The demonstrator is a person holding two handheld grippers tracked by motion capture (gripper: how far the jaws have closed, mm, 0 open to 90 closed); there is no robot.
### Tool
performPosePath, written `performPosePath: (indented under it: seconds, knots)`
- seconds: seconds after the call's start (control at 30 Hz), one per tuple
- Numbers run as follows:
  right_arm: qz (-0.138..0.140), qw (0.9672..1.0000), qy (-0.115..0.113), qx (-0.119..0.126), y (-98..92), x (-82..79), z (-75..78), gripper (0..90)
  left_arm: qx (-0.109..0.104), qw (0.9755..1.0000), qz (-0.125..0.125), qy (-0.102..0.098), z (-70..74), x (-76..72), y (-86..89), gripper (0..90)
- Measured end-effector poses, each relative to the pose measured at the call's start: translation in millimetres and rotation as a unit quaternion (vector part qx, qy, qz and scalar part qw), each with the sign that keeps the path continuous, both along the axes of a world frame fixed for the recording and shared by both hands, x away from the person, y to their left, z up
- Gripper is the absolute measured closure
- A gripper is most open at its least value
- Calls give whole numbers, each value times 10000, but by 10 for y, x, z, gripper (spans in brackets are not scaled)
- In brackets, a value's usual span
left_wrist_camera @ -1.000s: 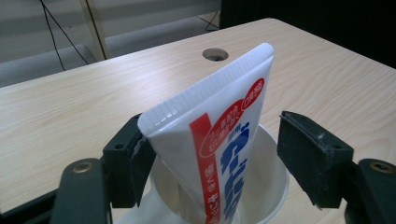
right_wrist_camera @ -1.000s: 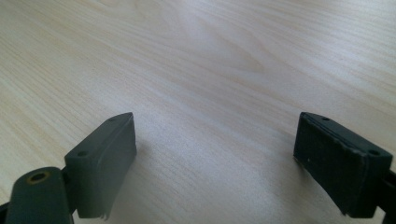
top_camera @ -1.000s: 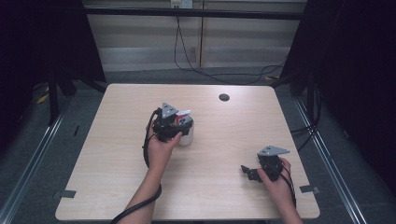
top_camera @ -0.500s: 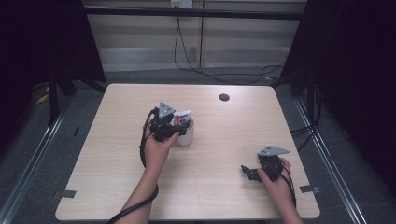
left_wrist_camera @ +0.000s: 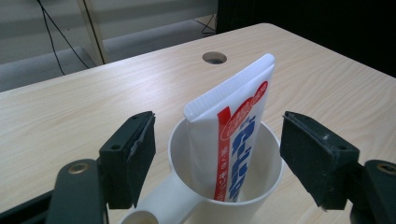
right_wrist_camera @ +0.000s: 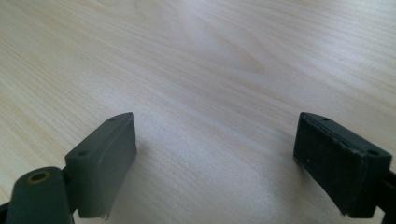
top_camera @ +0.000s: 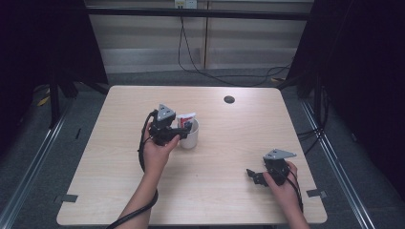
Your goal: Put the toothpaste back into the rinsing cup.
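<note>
a white mug [top_camera: 190, 136] stands on the tabletop [top_camera: 114, 191], a little left of the middle and nearer the far edge than the near one. a toothpaste tube [top_camera: 186, 119] stands in it, crimped end up, leaning against the mug's wall so that its top rises well above the rim; in the left gripper view the tube [left_wrist_camera: 231, 140] shows white with red and blue print, and the mug [left_wrist_camera: 266, 184] has its handle pointing back toward the camera. the left gripper [top_camera: 184, 130] is held in the left hand [top_camera: 157, 150] just on the near-left side of the mug, its grey plate on top. its jaws have just been opening and now stand wide, one on either side of the mug's rim, with clear gaps between the pads and both the mug and the tube; they hold nothing. the right gripper [top_camera: 253, 175] rests in the right hand [top_camera: 282, 183] near the tabletop's near-right corner, well apart from the mug, pointing left along the near edge. its jaws stand wide open over bare wood with nothing between them, as the right gripper view shows. a round cable hole [top_camera: 229, 99] lies close to the far edge, right of the middle, well beyond the mug. a black cable trails from the left gripper along the forearm toward the near edge.
</note>
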State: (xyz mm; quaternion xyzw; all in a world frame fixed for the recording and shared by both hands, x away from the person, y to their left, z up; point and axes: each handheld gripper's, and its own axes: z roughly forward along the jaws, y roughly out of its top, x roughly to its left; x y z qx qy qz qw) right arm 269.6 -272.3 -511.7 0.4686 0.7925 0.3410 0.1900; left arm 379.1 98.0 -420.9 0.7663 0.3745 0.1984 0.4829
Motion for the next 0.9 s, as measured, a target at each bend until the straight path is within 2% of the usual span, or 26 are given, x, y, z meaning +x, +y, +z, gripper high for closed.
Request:
performPosePath:
  seconds: [0.53, 0.7, 0.9]
  knots:
    - [-4, 10000, 0, -6, -1, -1, 0, 127, -72, 9999, -79, 128, -2, -58, 139, 258]
    - [-35, 10000, 4, -8, 2, -10, 1, 128, -19, 9999, -128, 102, 3, -108, 209, 256]
    - [-37, 10000, -10, -3, 1, -18, 0, 128, -65, 9999, -91, 107, -6, -140, 295, 257]
